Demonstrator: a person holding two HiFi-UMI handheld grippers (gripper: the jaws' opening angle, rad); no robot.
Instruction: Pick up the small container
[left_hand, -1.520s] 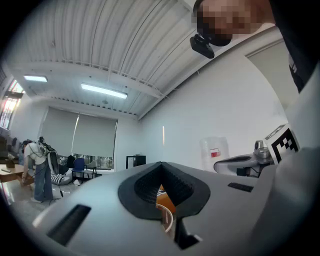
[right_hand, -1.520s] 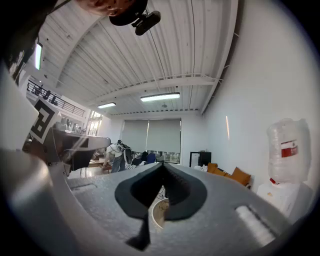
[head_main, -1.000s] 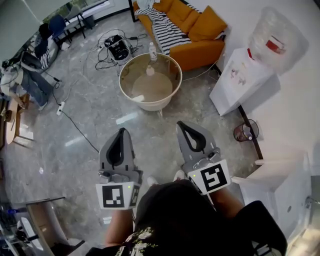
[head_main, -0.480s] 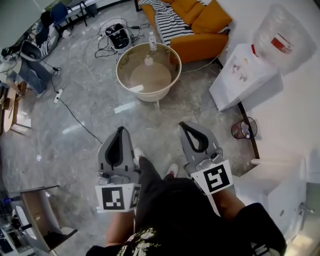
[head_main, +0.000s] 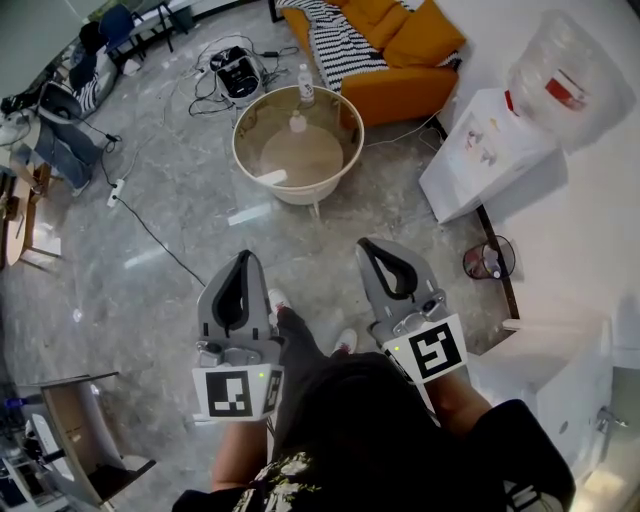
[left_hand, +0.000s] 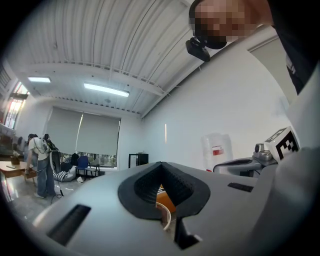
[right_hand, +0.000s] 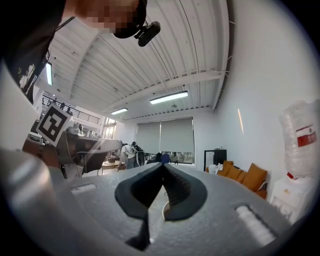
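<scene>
- The left gripper (head_main: 243, 262), grey with black ribbed pads, is held low in front of the person. Its jaws meet at the tips and hold nothing.
- The right gripper (head_main: 370, 246), of the same make, is beside it with its jaws pressed together in the same way, also empty.
- The person's dark-clothed body (head_main: 350, 430) fills the bottom of the head view and hides both hands and the gripper handles. Only the marker cubes and jaws stick out.
- The small white bottle-shaped container (head_main: 297, 122) stands on the round cream table with a raised rim (head_main: 318, 165). It is towards the table's far side and well apart from both grippers.
- A clear plastic bottle (head_main: 306, 83) stands at the table's far edge. I cannot tell whether it is on the table or just behind it.
- A pale oblong thing (head_main: 272, 177) lies near the table's near rim, too small to identify.
- The orange sofa (head_main: 400, 85) with a black-and-white striped blanket (head_main: 335, 45) is cut off by the top edge.
- In the left gripper view, the loop behind the closed pads lets through only a sliver of orange and a pale curved rim. The container itself is not visible there.
- One light shoe (head_main: 277, 303) shows between the grippers, partly covered by a dark trouser leg.
</scene>
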